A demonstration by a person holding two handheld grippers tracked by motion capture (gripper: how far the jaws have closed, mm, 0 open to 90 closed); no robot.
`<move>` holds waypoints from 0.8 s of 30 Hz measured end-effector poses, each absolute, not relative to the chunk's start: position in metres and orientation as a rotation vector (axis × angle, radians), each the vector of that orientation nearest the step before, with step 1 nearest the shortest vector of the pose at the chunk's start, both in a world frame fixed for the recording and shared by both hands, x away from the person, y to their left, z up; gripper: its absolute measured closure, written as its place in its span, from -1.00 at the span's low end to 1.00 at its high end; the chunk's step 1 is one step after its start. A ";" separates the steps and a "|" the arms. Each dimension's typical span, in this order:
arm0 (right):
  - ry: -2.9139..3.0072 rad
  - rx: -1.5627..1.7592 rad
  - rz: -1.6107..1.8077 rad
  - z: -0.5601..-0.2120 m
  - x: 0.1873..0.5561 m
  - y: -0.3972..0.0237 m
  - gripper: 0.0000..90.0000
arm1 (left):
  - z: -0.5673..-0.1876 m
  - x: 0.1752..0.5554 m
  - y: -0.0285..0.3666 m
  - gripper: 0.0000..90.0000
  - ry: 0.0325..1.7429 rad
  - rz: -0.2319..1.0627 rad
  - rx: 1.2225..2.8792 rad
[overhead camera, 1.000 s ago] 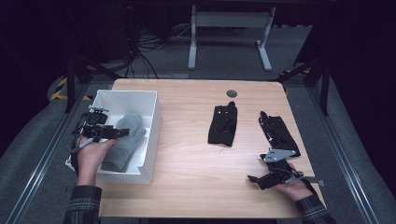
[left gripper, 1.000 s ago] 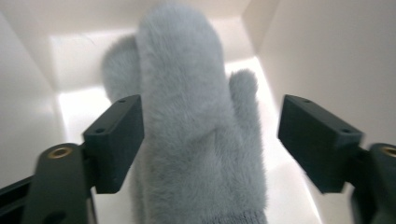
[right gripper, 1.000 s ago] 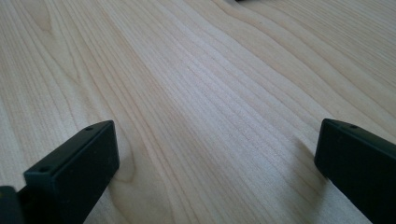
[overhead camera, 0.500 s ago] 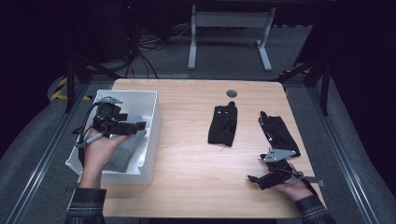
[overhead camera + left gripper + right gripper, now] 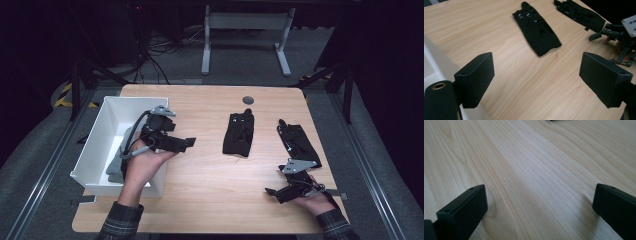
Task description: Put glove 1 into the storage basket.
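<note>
1. The left hand-held gripper (image 5: 187, 143) hovers above the right wall of the white bin (image 5: 98, 141), pointing out over the bench (image 5: 200, 190) toward the gloves. Its jaws have just been opening and now stand wide apart with nothing between them; the left gripper view shows bare wood in the gap.
2. A grey cloth item (image 5: 116, 162), probably a glove or sock, lies inside the bin, partly hidden by the left hand (image 5: 142, 167). It looks already sorted, which would explain the empty gripper heading away from the bin.
3. The nearer black glove (image 5: 239, 134) lies flat at mid-bench, fingers pointing away from the person. It sits straight ahead of the left jaws in the left gripper view (image 5: 536, 32), so I judge it the next item to fetch.
4. The second black glove (image 5: 299, 142) lies to the right, well apart from the first and just beyond the right hand-held gripper (image 5: 274, 192).
5. The right hand-held gripper rests low on the bench near its front edge, jaws wide apart and empty, seemingly parked while the left does the carrying.
</note>
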State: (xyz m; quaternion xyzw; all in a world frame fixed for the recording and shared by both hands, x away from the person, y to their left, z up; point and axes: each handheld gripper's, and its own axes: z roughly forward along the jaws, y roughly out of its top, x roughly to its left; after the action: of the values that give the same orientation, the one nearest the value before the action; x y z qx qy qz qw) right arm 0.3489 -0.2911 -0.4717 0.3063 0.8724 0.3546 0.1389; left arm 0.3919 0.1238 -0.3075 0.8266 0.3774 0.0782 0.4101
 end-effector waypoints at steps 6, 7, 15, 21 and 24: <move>2.522 0.886 1.025 -0.472 0.349 -0.291 -1.00 | -0.320 0.389 0.093 -0.70 0.900 0.179 2.124; 2.522 0.886 1.025 -0.472 0.349 -0.291 -1.00 | -0.320 0.389 0.093 -0.70 0.900 0.179 2.124; 2.522 0.885 1.025 -0.472 0.349 -0.291 -1.00 | -0.352 0.386 0.060 -0.70 0.869 0.173 2.196; 2.529 0.879 1.023 -0.471 0.349 -0.292 -1.00 | -0.378 0.379 0.049 -0.70 0.849 0.183 2.223; 2.537 0.879 1.013 -0.470 0.349 -0.292 -0.99 | -0.394 0.376 0.049 -0.70 0.843 0.187 2.235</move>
State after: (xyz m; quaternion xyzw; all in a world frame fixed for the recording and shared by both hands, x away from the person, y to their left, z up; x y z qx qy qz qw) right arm 0.3492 -0.2917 -0.4705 0.3036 0.8758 0.3499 0.1356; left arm 0.3760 0.0493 -0.3943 0.8687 0.3278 0.0726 0.3642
